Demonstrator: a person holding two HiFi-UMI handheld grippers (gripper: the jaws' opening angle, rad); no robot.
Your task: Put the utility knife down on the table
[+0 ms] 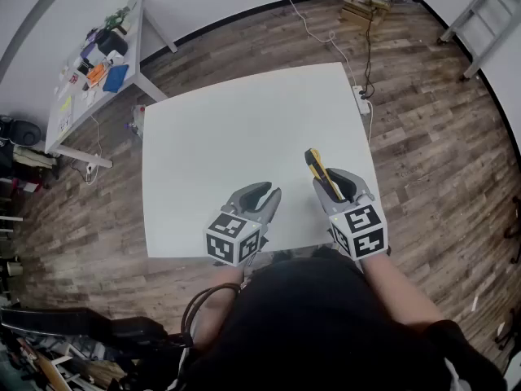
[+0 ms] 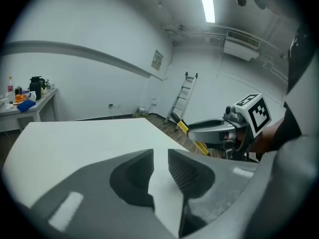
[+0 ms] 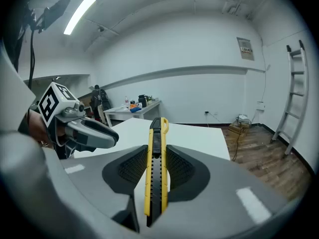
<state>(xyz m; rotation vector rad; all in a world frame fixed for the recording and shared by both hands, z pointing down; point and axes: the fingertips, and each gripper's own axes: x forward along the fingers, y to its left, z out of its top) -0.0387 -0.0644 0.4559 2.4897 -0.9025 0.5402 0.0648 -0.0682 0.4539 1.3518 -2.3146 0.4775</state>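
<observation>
Clamps the yellow-and-black plastic utility knife (image 3: 155, 173) lengthwise in the grey right gripper (image 3: 155, 156), over the white rectangular table (image 1: 244, 120) towards 4 o'clock, presumably for lowering flat. Holds the grey left gripper (image 2: 160, 158) at its 9 o'clock, jaws slightly apart, empty.

Small side table (image 1: 73, 129) by wall, cluttered with little things. 1 ladder (image 1: 484, 23) leaning on wall. 1 box (image 1: 364, 8) in corner. Wood floor (image 1: 440, 161). 1 long ceiling light (image 2: 205, 1).

White walls (image 3: 199, 88); wood floor (image 1: 440, 153); cluttered side table (image 1: 57, 133); ladder (image 2: 182, 94); strip light (image 3: 79, 15)
</observation>
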